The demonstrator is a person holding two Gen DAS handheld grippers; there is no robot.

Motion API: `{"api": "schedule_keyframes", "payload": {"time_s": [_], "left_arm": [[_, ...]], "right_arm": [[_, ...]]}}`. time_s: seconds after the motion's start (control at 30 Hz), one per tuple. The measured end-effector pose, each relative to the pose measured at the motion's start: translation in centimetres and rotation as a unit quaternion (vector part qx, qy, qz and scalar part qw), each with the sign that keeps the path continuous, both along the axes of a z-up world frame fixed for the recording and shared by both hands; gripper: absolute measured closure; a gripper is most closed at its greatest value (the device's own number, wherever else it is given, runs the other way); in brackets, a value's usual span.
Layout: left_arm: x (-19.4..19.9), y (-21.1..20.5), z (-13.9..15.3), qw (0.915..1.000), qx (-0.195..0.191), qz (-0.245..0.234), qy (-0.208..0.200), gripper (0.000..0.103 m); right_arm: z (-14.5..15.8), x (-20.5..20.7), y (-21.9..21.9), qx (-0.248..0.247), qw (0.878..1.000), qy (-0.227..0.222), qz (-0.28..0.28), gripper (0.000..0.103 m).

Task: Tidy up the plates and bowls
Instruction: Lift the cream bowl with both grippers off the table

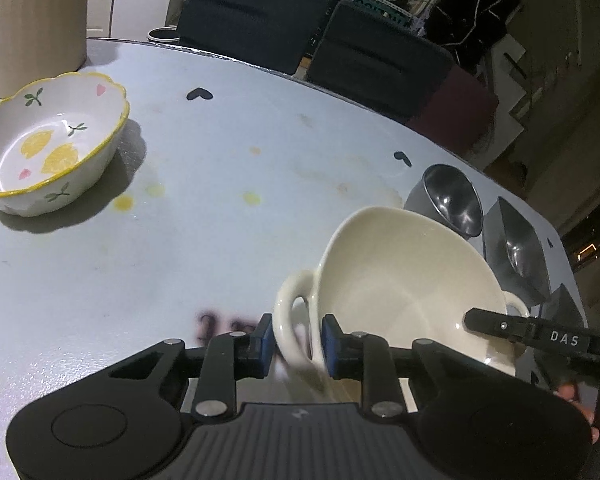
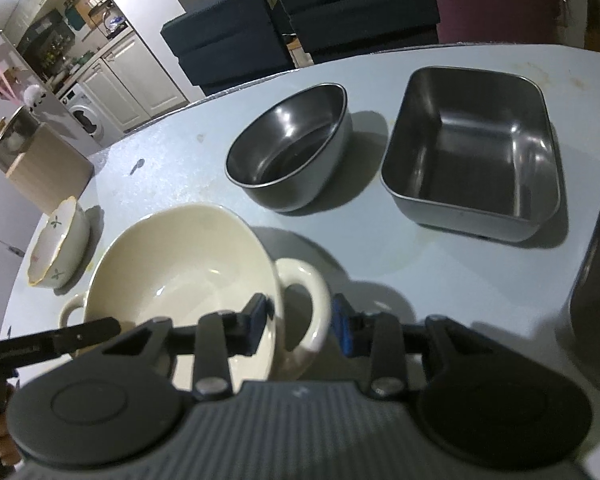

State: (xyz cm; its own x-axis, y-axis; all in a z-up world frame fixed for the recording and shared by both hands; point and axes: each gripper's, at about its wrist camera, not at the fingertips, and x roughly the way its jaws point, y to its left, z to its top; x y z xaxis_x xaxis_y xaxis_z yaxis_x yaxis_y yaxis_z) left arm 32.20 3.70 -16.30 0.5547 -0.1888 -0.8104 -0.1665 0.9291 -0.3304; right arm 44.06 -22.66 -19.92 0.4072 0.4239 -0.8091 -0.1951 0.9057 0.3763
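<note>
Two grippers: both set on the cream bowl, one at each of its loop handles, low and centre in each wrist view.
Left gripper: blue pads either side of the near handle, parted only a little wider than the loop; whether they are pressing it yet I cannot tell.
Right gripper: one pad inside the bowl wall, the other outside the far handle, with a clear gap at the outer pad, so open and not clamped.
Cream bowl, place: on the counter, lower right of the left wrist view, lower left of the right wrist view; it looks tilted, though the fisheye may exaggerate that.
Other dishes: flowered bowl at the left edge, well apart; round metal bowl and square metal tray beyond the cream bowl, near it but not touching.
Likely step: taking hold of both handles for a two-gripper lift.
Risk one: uneven closing, one side gripped and the other loose, would let the bowl swing or drop.
Risk two: glazed handles are smooth, so the pads may slide.
Risk three: a tilted carry could knock the round metal bowl.
</note>
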Motion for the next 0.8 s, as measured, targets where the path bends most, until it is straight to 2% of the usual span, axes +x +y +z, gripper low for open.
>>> {"api": "schedule_keyframes", "payload": {"time_s": [0.07,0.17,0.27,0.53,0.8], "left_arm": [[0.1,0.1,-0.1,1.0,-0.003,0.002,0.002,0.076],[0.1,0.5,-0.1,0.9999,-0.014,0.008,0.003,0.076],[0.0,0.5,0.1,0.9998,-0.018,0.011,-0.002,0.081],[-0.3,0.4,0.1,0.9994,-0.02,0.025,-0.012,0.082],[-1.0,0.0,1.1,0.9986,0.035,0.016,-0.035,0.079]], "right_arm": [[-0.1,0.0,0.0,0.006,1.0,-0.005,0.007,0.07],[0.0,-0.3,0.2,0.004,1.0,-0.011,0.01,0.07],[0.1,-0.4,0.3,0.0,1.0,-0.018,0.015,0.07],[0.2,-0.6,0.8,-0.01,1.0,-0.025,0.008,0.07],[1.6,-1.9,3.2,-0.05,0.996,-0.071,0.034,0.079]]}}
